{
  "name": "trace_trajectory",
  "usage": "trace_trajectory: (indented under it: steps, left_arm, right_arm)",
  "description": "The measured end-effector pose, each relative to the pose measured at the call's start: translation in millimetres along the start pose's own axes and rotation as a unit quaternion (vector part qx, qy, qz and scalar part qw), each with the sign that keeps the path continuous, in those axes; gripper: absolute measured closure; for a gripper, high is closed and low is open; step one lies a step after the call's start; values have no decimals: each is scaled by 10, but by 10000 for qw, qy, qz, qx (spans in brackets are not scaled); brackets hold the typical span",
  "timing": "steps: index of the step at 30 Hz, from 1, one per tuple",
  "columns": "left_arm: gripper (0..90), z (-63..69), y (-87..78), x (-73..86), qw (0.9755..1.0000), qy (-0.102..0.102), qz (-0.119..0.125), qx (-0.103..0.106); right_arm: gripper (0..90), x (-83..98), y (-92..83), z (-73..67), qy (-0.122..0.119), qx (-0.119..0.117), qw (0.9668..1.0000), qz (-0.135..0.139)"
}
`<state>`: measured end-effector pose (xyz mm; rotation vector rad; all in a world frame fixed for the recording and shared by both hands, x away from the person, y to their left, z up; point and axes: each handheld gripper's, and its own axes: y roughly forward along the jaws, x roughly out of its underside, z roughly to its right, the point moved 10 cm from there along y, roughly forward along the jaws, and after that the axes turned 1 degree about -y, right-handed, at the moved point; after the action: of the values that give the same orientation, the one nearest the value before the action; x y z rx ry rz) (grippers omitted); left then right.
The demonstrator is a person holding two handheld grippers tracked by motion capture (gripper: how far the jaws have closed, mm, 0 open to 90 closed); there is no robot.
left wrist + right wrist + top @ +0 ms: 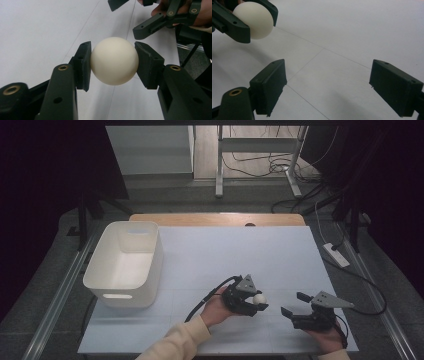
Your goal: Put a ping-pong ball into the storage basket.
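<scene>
Left gripper (254, 303): clamped on the white ball (259, 299).
Right gripper (295, 304): jaws apart, empty.
Advice: keep the squeeze centred; carry left to the bin (150, 265).

Black grippers (261, 300) w/ brass screws, grey plates; cream sleeve (175, 342).

High view: we look forward and down on the whole white table (210, 255) from above. Gripper views: we sit low and close, looking along each gripper's jaws. All three share the cream ball (114, 60).
</scene>
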<state>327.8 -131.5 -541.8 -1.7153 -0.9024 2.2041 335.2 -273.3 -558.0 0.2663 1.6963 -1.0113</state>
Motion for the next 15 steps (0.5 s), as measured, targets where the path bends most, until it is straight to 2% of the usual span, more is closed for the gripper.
trace_trajectory:
  steps: [9,15]
  left_arm:
    - [509,-66,-82,-19,9999,-49,95,-46]
    - [509,-112,-156,-50,9995,-189,234,-70]
  right_arm:
    - [142,3,-2,5,2,-3,10000,-4]
    - [142,4,-2,8,-2,3,10000,-4]
